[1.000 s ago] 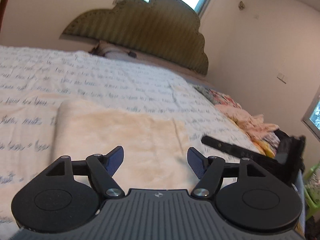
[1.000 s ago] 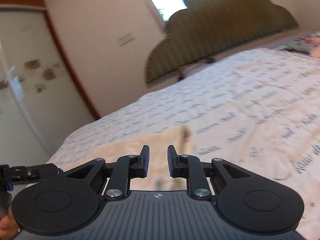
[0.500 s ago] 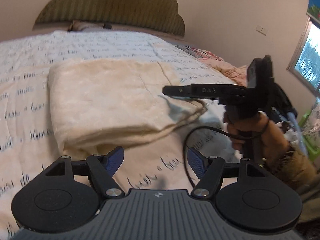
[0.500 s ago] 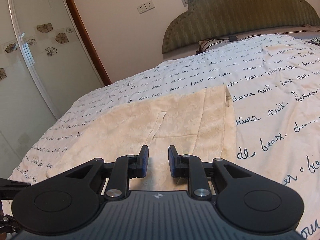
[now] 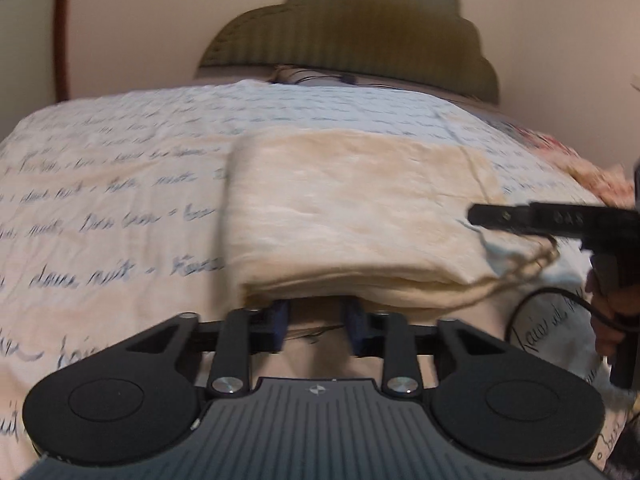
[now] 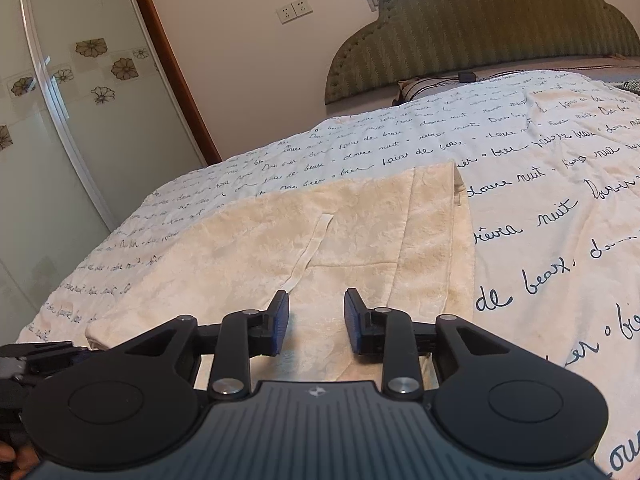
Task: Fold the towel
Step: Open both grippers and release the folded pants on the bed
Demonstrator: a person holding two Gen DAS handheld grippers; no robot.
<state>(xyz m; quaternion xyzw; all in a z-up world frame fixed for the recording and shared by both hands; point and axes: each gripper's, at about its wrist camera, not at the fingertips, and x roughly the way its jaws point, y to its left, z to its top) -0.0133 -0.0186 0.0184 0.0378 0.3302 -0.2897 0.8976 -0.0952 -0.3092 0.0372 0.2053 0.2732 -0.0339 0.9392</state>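
Towel on "douce nuit" bedspread; both hand-held grippers slightly spread, right empty

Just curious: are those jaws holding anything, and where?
Right gripper: nothing; its jaws, just opening, stand apart over the cream terry towel. Left gripper: jaws just closing at the towel's near folded edge; a grip cannot be told.

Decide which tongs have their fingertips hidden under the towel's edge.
The left tongs: just closing, tips tucked under the towel at its near fold, grip unclear. The right tongs, just opening, show both blue pads bare, nothing between.
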